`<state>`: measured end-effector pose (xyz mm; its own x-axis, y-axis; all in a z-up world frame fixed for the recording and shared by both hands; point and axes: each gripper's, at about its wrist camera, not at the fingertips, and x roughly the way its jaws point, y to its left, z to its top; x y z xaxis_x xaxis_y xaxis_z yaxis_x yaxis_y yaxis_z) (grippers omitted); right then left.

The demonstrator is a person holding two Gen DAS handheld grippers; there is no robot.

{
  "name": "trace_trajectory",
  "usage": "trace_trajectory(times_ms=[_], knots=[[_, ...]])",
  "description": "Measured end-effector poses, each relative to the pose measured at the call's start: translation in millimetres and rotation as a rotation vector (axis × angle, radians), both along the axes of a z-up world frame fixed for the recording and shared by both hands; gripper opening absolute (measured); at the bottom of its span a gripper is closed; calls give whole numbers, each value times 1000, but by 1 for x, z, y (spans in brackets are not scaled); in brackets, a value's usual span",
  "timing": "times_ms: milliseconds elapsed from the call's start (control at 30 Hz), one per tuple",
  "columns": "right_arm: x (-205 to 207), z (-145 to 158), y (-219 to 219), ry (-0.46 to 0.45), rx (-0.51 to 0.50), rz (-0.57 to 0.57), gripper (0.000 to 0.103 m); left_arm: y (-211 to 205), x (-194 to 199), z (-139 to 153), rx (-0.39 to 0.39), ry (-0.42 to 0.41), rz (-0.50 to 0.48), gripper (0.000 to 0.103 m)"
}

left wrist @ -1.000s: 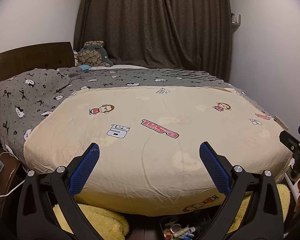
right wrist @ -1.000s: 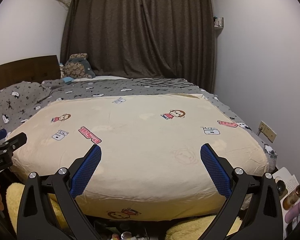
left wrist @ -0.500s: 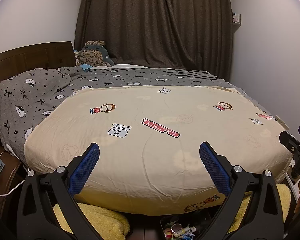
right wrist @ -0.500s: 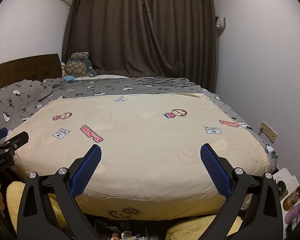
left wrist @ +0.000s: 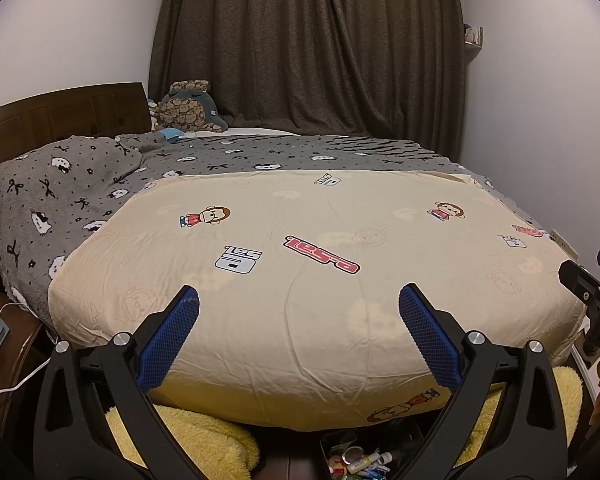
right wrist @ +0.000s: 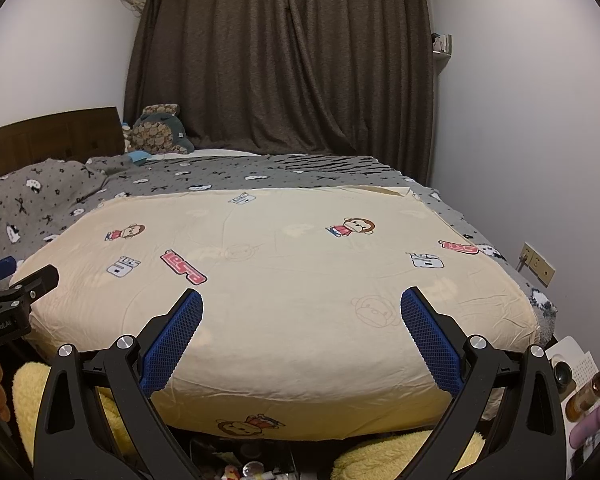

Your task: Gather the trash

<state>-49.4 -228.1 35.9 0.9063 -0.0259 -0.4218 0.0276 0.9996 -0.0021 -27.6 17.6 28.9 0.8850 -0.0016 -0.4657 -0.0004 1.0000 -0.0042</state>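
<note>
My left gripper (left wrist: 299, 300) is open and empty, held over the foot of a bed with a cream cartoon-print sheet (left wrist: 320, 248). My right gripper (right wrist: 301, 300) is open and empty, to the right of the left one, over the same sheet (right wrist: 280, 280). The right gripper's tip shows at the right edge of the left wrist view (left wrist: 588, 288). The left gripper's tip shows at the left edge of the right wrist view (right wrist: 24, 288). No piece of trash lies on the bed. A dark box of small bottles and clutter (left wrist: 360, 460) sits on the floor below the foot.
A grey patterned blanket (left wrist: 80, 192) covers the head and left side. A plush toy (left wrist: 188, 108) sits by the wooden headboard (left wrist: 60, 116). Dark curtains (left wrist: 308, 48) hang behind. Yellow fleece (left wrist: 204, 440) lies under the foot. Bottles (right wrist: 584, 396) stand at right, near a wall socket (right wrist: 538, 264).
Both grippers have lifted slightly and tilted up, so the bed sits a little lower in both views. Both stay open.
</note>
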Motion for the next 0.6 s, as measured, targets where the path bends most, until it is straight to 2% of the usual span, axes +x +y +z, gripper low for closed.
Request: trace_trajectory(times_ms=[600], knots=[[3, -3, -5, 13, 5, -11, 99, -2, -1, -1, 3, 0, -5, 95]])
